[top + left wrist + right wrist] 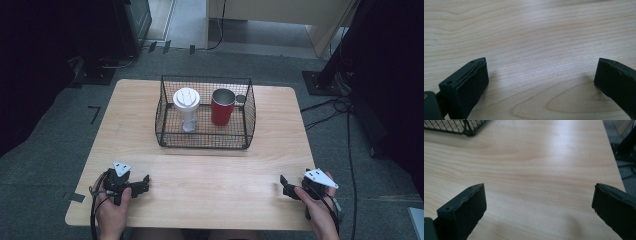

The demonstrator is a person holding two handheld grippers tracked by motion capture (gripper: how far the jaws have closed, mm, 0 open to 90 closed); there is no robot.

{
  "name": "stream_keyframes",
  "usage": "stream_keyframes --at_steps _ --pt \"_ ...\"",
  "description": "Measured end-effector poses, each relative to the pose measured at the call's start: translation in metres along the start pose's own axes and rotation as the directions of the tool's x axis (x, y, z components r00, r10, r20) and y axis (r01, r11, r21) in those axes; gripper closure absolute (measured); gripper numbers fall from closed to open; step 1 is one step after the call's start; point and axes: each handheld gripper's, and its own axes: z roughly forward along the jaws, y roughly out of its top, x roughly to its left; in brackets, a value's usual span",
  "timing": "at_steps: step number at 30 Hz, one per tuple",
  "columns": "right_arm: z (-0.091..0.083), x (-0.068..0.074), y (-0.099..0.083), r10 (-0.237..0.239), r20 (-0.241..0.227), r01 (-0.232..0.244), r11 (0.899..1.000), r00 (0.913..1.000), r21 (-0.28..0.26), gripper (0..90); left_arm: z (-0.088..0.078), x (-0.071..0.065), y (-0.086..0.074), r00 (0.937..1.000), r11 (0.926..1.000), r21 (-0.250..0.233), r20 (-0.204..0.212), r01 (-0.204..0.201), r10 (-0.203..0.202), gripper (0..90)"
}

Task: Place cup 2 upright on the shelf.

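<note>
A: Where are the things nearest the grippers sitting?

B: The red metal cup [222,107] and the clear plastic tumbler with the white lid [187,109] are standing upright side by side inside the black wire mesh basket [205,140], the tumbler on the left, the cup on the right. The basket is sitting on the far half of the light wooden table [210,175], about centred left to right. Something small and grey is lying behind the cup; I cannot tell what it is.

A: And the left gripper [145,182]?

B: It is lying low at the near left of the table, well apart from the basket, its jaws pointing right. The person's left hand [112,212] is wrapping around its body from the near edge, wrist rising from below. In the left gripper view the two black jaws are standing wide apart, released, with bare wood grain between them [541,82].

A: The right gripper [285,187]?

B: It is resting at the near right, jaws pointing left toward the table's middle. The right hand [320,212] is gripping it from behind, fingers curling over the top. In the right gripper view its jaws are also spread wide with nothing between them [539,205], and a corner of the basket [470,131] is showing at the far left.
</note>
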Motion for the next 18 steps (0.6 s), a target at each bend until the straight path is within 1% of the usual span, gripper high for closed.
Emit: stream_keyframes --at_steps 3,6,8,11,18 --pt "0.0008 -0.0028 -0.0017 0.015 0.009 -0.016 0.997 0.9998 0.075 0.0 0.0000 0.0000 0.0000 1.0000 1.0000 0.000 0.000 0.000 0.000 0.1" --pt "0.0012 -0.0035 -0.0034 -0.002 0.008 0.001 0.992 1.0000 0.124 0.0 0.0000 0.0001 0.0000 1.0000 1.0000 0.000 0.000 -0.001 0.001 0.1" --pt "0.0020 -0.0031 -0.0045 -0.014 0.010 0.013 0.987 0.9999 0.159 0.0 0.0000 0.0001 0.0000 1.0000 1.0000 0.000 0.000 -0.001 0.001 0.1" --pt "0.0011 -0.0051 -0.0052 0.010 0.014 -0.012 0.986 0.9999 0.164 0.0 0.0000 0.0000 0.0000 1.0000 1.0000 0.000 0.000 0.000 0.000 0.0" --pt "-0.0003 -0.0063 -0.0063 0.008 0.019 -0.011 0.986 0.9998 0.164 0.0 0.0000 0.0001 0.0000 1.0000 1.0000 0.000 0.000 -0.001 0.001 0.1"
